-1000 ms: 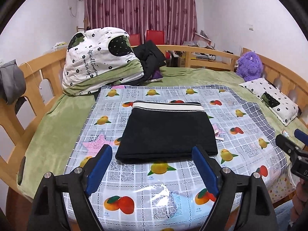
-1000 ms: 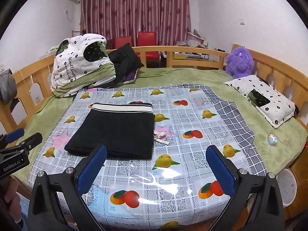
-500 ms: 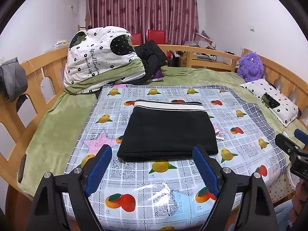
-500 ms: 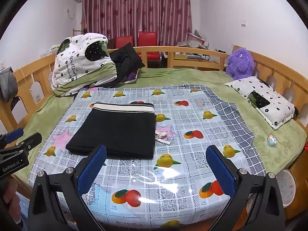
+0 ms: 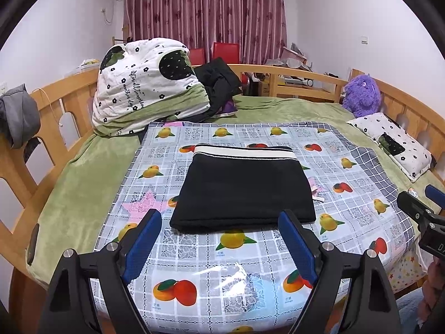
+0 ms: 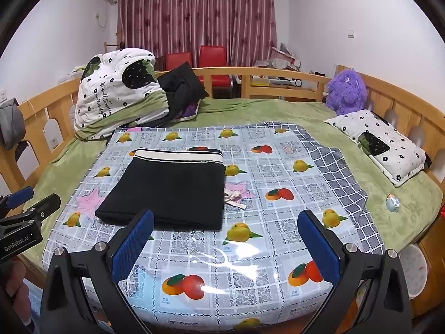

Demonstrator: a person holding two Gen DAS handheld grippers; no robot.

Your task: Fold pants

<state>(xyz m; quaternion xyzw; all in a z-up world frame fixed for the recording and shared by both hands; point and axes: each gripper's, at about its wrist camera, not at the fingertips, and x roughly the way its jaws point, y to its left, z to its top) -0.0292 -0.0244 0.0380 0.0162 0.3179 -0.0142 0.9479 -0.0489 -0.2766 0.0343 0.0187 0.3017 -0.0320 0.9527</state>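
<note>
Nothing has shifted since a second ago: both hands hold where they were and the black pants lie just as before. They sit folded into a neat rectangle on the fruit-printed plastic sheet, toward its left half, with the white-striped waistband at the far edge and the fold facing the near edge of the bed.

The left tongs hover just off the near edge of the pants, blue pads spread wide with nothing between them and touching nothing. The right tongs hang a little to the right, over bare sheet, also spread wide and empty; their left pad sits in front of the pants' near edge in the right wrist view. A small pale tag or strip lies on the sheet just beside the right edge of the pants.

The sheet covers a green blanket on a bed with a wooden rail. At the far left a white quilt with black flowers is heaped up, with dark clothing beside it. On the right a matching pillow rests near the rail, a purple plush toy behind it. Dark red curtains hang on the far wall.
</note>
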